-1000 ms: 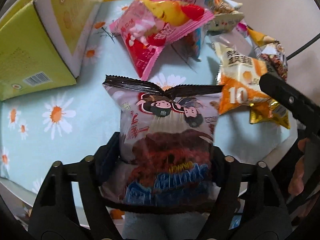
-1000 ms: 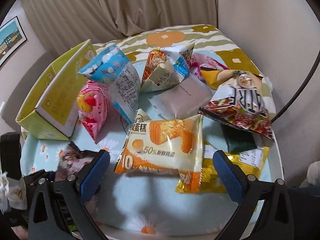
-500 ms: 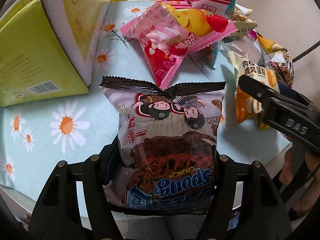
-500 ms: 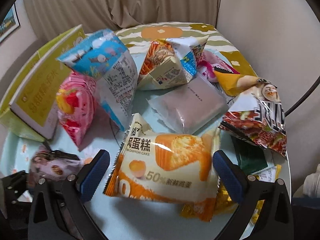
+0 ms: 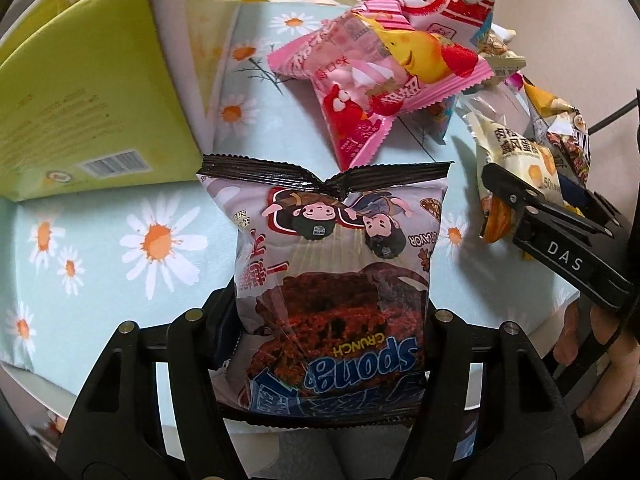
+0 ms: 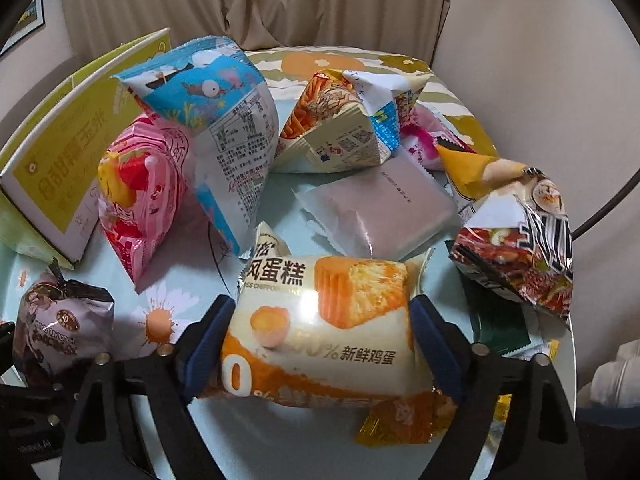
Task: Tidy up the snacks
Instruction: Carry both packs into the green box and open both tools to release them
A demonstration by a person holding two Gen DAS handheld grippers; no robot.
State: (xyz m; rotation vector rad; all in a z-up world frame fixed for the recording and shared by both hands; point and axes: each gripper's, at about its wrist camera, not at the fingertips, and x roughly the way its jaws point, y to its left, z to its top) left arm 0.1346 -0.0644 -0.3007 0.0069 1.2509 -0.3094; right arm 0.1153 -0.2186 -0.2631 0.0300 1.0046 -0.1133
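Surface (image 6: pixel 256 440) w/ pale-blue daisy cloth, curtain (image 6: pixel 248 4) behind. Left claw (image 5: pixel 332 320) has been closing, pinches brown sponge-cake bag (image 5: pixel 336 264) near yellow-green box (image 5: pixel 80 92). Right claw (image 6: pixel 320 332), jaws just closing, pads touch both ends of orange chiffon-cake pack (image 6: pixel 320 320) at front edge.

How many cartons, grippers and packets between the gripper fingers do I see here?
Carton: 1
Grippers: 2, left gripper and right gripper, jaws have just been closing
Gripped packets: 2, Sponge Crunch packet, chiffon cake packet
Total: 5
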